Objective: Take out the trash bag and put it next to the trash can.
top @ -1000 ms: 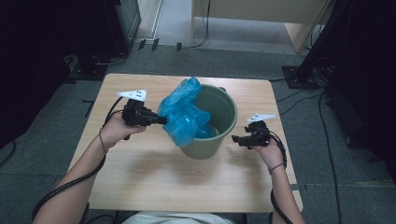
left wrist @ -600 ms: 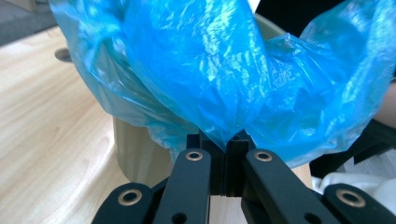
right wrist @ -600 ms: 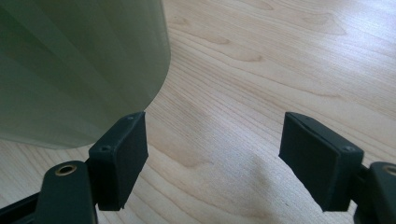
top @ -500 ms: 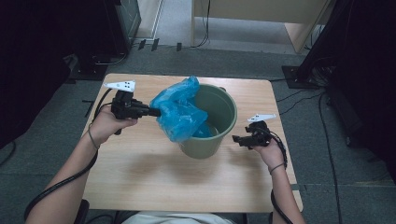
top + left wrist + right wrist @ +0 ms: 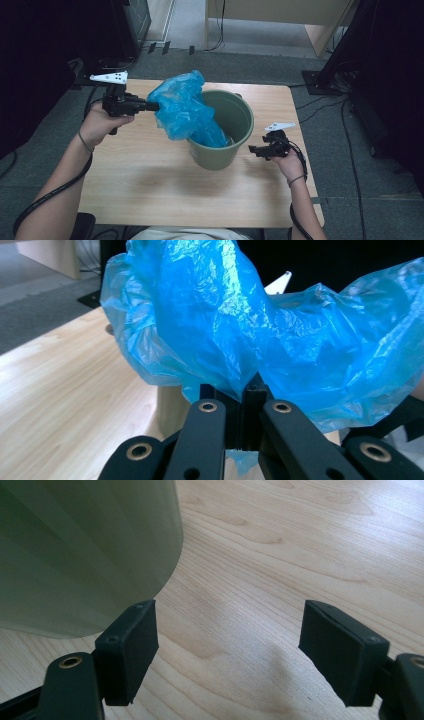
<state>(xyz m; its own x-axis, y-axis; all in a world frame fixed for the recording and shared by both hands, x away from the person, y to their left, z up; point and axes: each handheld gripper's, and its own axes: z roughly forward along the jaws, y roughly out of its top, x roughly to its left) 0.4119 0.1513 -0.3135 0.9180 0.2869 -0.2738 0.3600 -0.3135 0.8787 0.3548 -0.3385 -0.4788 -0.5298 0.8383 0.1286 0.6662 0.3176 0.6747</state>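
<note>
Worktop (image 5: 150, 190): 1, light wood.
Bucket (image 5: 235, 117): 1, green, upright near the worktop's middle.
Bag (image 5: 182, 107): 1, blue plastic, half inside the bucket, half pulled over its left rim.
Left gripper (image 5: 152, 106): jaws clamped on the bag.
Right gripper (image 5: 251, 148): jaws apart, holding nothing, beside the bucket.

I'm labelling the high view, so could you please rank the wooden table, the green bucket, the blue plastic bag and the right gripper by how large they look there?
1. Wooden table, clearly largest.
2. Green bucket and blue plastic bag: they look alike; the bag hangs partly inside the bucket and is lifted nearer the camera, so I won't rank them.
3. Right gripper, smallest.
</note>
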